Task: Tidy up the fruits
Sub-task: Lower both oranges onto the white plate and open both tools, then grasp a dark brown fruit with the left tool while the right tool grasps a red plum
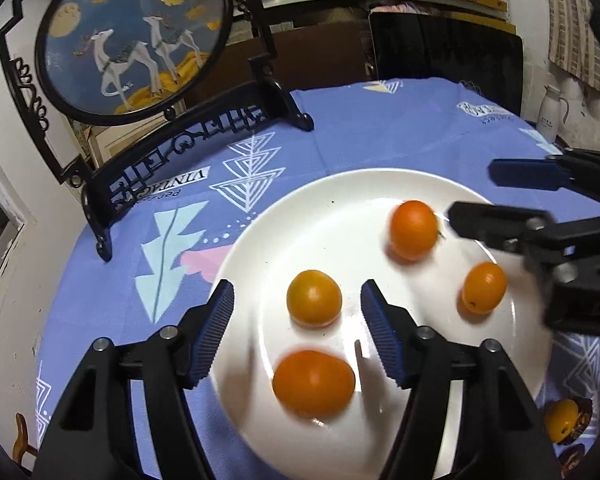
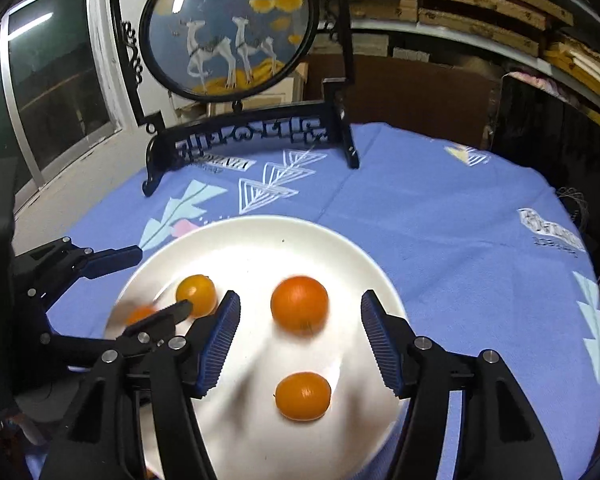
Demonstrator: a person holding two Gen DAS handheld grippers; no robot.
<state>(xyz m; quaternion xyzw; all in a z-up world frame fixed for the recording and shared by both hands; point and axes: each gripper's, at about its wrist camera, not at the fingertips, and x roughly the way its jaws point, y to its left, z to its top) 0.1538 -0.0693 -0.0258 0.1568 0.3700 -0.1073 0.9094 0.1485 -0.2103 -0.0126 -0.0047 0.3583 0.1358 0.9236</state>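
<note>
The desk is covered by a blue patterned cloth, and the white plate lying on it serves as the landmark for everything else.

Beyond the plate's far-left rim stands a black-framed round deer screen on a carved stand, its foot resting on the cloth, apart from the plate.

The left gripper hangs over the plate's near side with its blue-padded fingers spread wide and released, holding nothing. The right gripper hangs over the plate's right half, its fingers likewise parted and empty; in the left wrist view it reaches in from the right across the plate's right rim.

Four small orange fruits lie on the plate, none touching another. The largest fruit sits at the plate's near side, between the left fingers. A round fruit lies near the plate's middle, just ahead of those fingers. A blurred fruit sits toward the plate's far right, just beside a right fingertip. An oval fruit lies by the plate's right rim.

A fifth fruit lies off the plate, beyond its near-right rim.
</note>
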